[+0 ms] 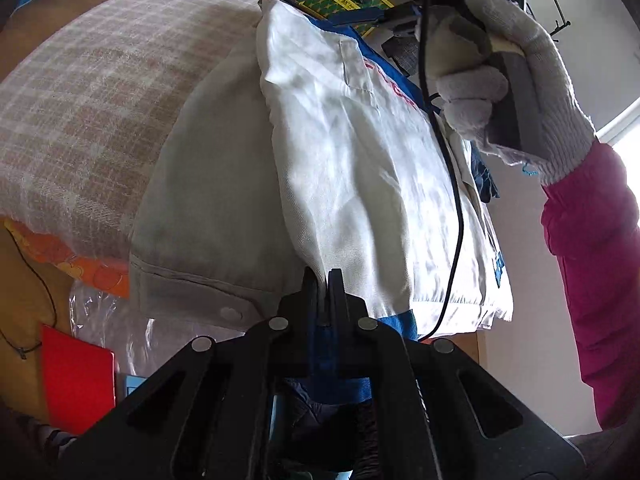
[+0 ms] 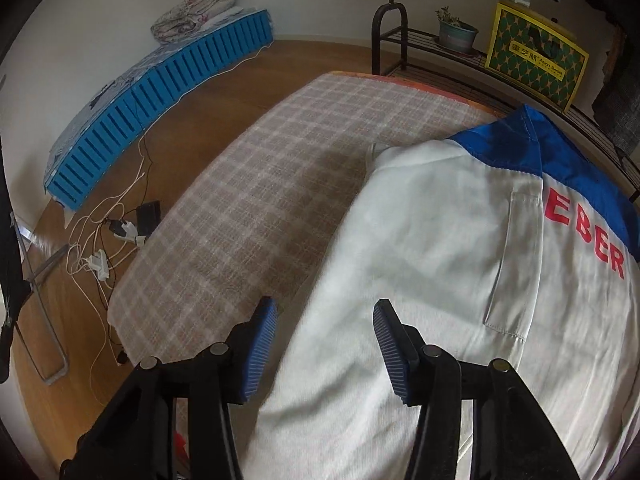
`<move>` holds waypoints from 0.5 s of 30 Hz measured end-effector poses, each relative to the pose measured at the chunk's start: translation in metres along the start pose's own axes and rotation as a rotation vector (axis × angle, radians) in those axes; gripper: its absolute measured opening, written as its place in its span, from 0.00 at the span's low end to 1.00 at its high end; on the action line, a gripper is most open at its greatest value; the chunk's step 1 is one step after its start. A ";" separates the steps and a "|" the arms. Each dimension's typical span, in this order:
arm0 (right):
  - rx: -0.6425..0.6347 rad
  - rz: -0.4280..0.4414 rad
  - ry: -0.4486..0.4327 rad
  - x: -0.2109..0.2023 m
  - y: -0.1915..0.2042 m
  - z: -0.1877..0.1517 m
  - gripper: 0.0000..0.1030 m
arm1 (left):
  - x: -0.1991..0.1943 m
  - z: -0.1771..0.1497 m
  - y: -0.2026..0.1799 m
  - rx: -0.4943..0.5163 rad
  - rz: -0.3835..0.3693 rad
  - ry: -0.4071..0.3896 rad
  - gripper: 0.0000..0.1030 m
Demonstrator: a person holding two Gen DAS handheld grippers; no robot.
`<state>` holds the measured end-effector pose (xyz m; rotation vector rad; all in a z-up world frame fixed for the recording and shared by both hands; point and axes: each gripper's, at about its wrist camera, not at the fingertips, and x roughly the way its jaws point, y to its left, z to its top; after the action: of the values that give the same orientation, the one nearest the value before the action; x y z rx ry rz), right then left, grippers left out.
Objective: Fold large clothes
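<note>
A white jacket (image 1: 360,168) with a blue yoke and red letters lies folded on a checked blanket (image 1: 92,112) on the table. My left gripper (image 1: 323,284) is shut on the jacket's near edge, white and blue cloth between its pads. A sleeve with a snap cuff (image 1: 200,292) lies to its left. My right gripper (image 2: 325,320) is open and empty, hovering over the jacket (image 2: 440,280) near its left edge on the blanket (image 2: 256,184). The right gripper's handle in a gloved hand (image 1: 520,80) shows at the upper right of the left wrist view.
A black cable (image 1: 452,184) trails across the jacket. A red folder (image 1: 76,376) and plastic wrap (image 1: 104,320) lie below the table's end. A blue slatted mat (image 2: 160,100), power strips and cords (image 2: 108,248) lie on the floor. A rack holds a plant pot (image 2: 456,32) and yellow box (image 2: 536,56).
</note>
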<state>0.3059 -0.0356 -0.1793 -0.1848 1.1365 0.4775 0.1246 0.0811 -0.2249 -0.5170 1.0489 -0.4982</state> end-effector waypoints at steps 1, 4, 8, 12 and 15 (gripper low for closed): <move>-0.007 -0.030 0.018 0.011 0.003 0.007 0.51 | 0.000 -0.001 0.000 0.005 0.001 -0.002 0.02; -0.020 -0.108 0.074 0.043 0.007 0.020 0.40 | -0.002 -0.003 0.001 0.017 0.006 -0.007 0.02; -0.041 -0.170 0.126 0.073 0.003 0.023 0.02 | -0.004 -0.005 0.007 0.018 0.009 -0.005 0.02; 0.046 -0.082 0.088 0.066 -0.007 0.032 0.00 | -0.017 -0.003 0.018 -0.018 0.026 -0.029 0.01; 0.053 -0.041 0.046 0.056 0.000 0.047 0.00 | -0.038 0.003 0.031 -0.039 0.082 -0.076 0.01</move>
<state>0.3632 -0.0030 -0.2105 -0.1734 1.1865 0.4077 0.1166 0.1286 -0.2173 -0.5207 1.0048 -0.3835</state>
